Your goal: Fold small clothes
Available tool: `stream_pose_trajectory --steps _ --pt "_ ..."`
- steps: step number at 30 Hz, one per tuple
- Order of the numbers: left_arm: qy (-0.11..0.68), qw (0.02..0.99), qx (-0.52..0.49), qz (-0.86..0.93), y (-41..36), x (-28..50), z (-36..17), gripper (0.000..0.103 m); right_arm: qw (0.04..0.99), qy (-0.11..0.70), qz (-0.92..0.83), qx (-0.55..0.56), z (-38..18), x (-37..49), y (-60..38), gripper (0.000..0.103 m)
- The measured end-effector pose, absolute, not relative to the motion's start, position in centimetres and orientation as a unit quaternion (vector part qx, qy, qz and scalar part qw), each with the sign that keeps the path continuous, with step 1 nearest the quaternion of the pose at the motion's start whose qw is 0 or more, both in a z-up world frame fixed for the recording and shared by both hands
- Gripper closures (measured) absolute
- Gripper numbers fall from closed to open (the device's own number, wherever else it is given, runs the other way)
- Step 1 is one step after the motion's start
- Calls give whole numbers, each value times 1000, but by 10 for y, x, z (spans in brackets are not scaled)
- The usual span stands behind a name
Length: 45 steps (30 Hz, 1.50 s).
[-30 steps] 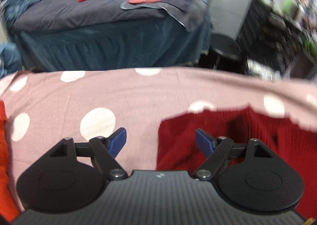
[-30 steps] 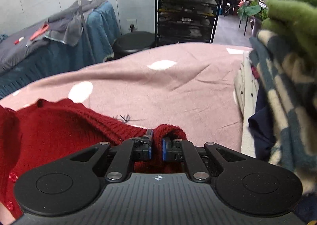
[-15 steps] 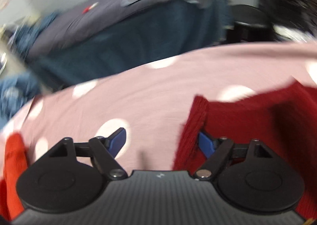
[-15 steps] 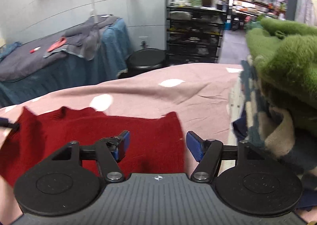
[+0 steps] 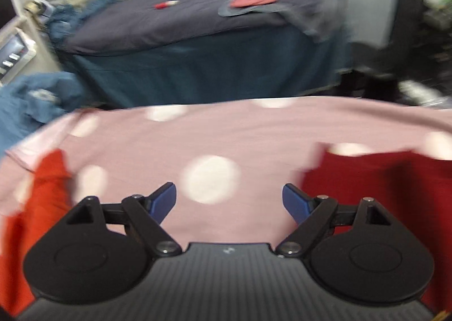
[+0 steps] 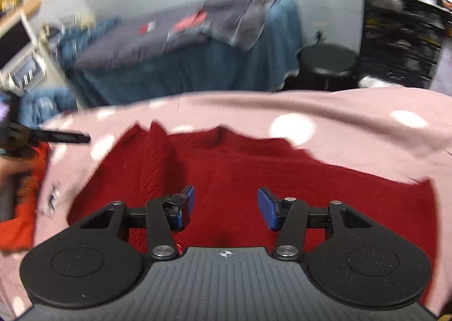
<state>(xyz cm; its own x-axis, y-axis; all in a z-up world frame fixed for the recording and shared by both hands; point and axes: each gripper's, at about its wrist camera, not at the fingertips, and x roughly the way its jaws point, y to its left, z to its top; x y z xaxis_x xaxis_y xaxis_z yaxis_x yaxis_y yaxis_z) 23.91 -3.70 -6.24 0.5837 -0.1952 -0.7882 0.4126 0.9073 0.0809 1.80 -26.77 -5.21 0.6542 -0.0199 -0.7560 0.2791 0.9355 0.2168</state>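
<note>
A dark red knitted sweater (image 6: pixel 254 174) lies spread flat on the pink polka-dot cloth (image 6: pixel 353 123). My right gripper (image 6: pixel 226 206) hovers over its middle, jaws wide apart and closing, with only the flat knit beneath them. My left gripper (image 5: pixel 229 199) is over bare pink cloth (image 5: pixel 197 134), jaws opening and nothing between them. From there the sweater (image 5: pixel 381 179) sits just to its right. An orange garment (image 5: pixel 48 185) lies at the left edge, also visible as orange cloth (image 6: pixel 19 222) in the right wrist view. One of the left gripper's black fingers (image 6: pixel 67 136) pokes in from the left there.
Beyond the cloth's far edge stands a bed (image 5: pixel 197 66) with a grey cover and blue skirt, with clothes heaped on it. A black stool (image 6: pixel 327 64) and a black shelf rack (image 6: pixel 401 38) are at the back right. Blue clothing (image 5: pixel 31 100) is piled at the left.
My right gripper let go of the sweater's edge, opened wide and swung left over the sweater, which now lies flat. My left gripper shifted left off the sweater's edge.
</note>
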Motion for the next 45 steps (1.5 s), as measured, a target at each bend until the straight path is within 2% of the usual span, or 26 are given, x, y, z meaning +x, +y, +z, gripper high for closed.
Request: stream_pose_trajectory --steps 2,6,7,8,9,13,18,22,24,26,30,31,33,34,35,36,38,42,43,44,45 --pt "429 872 103 -214 -41 212 -56 12 887 430 -83 144 -65 43 -256 31" --pt "435 855 101 -264 -54 169 -63 8 862 484 -100 111 -96 74 -246 36" --pt "439 850 108 -270 -57 160 -66 8 854 498 -103 108 -102 75 -247 52" --pt "445 846 113 -272 -59 154 -72 8 853 500 -106 105 -106 75 -248 79" --pt "452 841 113 -275 -60 150 -76 8 857 494 -111 96 -105 72 -249 92" --pt "460 834 84 -292 -59 142 -77 8 870 450 -148 137 -90 42 -274 95" --pt "429 844 34 -320 -69 150 -50 9 879 366 -209 223 -59 -23 -308 95" --pt "437 828 65 -345 -105 154 -50 11 880 338 -210 259 -52 -55 -312 95" --pt "447 817 107 -349 -129 150 -62 14 886 327 -203 259 -51 -60 -308 95" --pt "453 813 144 -336 -149 146 -74 25 890 317 -199 259 -45 -60 -305 95" --pt "474 817 95 -314 -154 151 -75 25 906 300 -160 251 -32 -57 -293 94" --pt "482 814 87 -311 -155 153 -76 21 908 304 -161 237 -31 -57 -289 93" --pt "495 805 93 -312 -157 156 -79 21 898 337 -169 226 -40 -52 -290 90" --pt "497 803 105 -312 -161 155 -83 21 888 352 -178 235 -46 -51 -293 77" --pt "496 802 125 -309 -165 153 -89 17 879 358 -188 251 -51 -53 -297 72" --pt "498 799 148 -303 -169 151 -95 15 871 362 -194 269 -54 -56 -302 72" --pt "505 792 182 -291 -172 148 -111 15 865 353 -211 287 -51 -62 -307 58" --pt "510 794 174 -280 -157 144 -122 12 912 280 -169 248 -23 -63 -302 57" --pt "512 794 173 -277 -153 144 -123 11 924 265 -146 233 -16 -59 -300 44" --pt "514 794 172 -275 -148 144 -124 11 932 258 -120 224 -12 -51 -299 12" --pt "516 793 171 -274 -143 144 -126 11 933 265 -89 227 -11 -41 -302 0"
